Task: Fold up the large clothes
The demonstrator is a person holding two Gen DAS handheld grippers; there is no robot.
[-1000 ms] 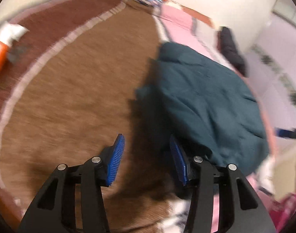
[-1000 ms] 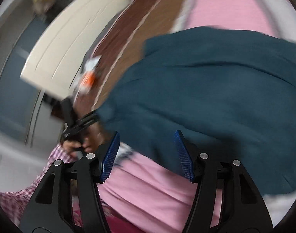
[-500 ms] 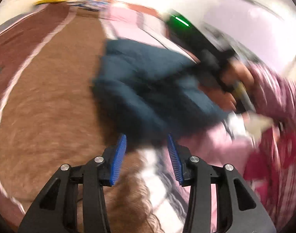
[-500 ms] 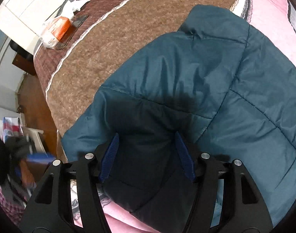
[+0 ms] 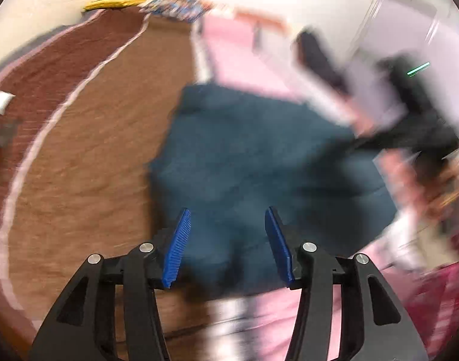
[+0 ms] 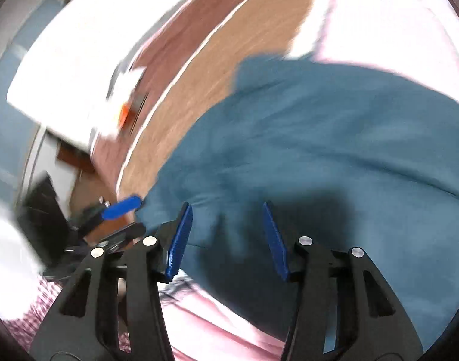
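A dark teal puffy jacket [image 5: 259, 165] lies folded on the bed, partly on a brown blanket [image 5: 88, 156] and partly on a pink sheet [image 5: 238, 51]. It also fills the right wrist view [image 6: 334, 150]. My left gripper [image 5: 227, 246] is open and empty, just above the jacket's near edge. My right gripper [image 6: 226, 237] is open and empty over the jacket's near left part. The left gripper's blue finger [image 6: 121, 207] shows at the jacket's left edge. The right gripper shows blurred at the jacket's right side [image 5: 410, 132]. Both views are blurred.
An orange and white pack [image 6: 125, 111] lies on the dark brown blanket border [image 5: 48, 60]. A yellow item [image 5: 115, 1] and a colourful cloth [image 5: 178, 9] lie at the far end. A dark object [image 5: 319, 57] sits by the wall. The bed edge and floor [image 6: 85, 180] are at left.
Both grippers are moving fast. The left view has swung back towards the jacket's near edge. The right gripper has pulled back from close over the jacket, with its view turned left.
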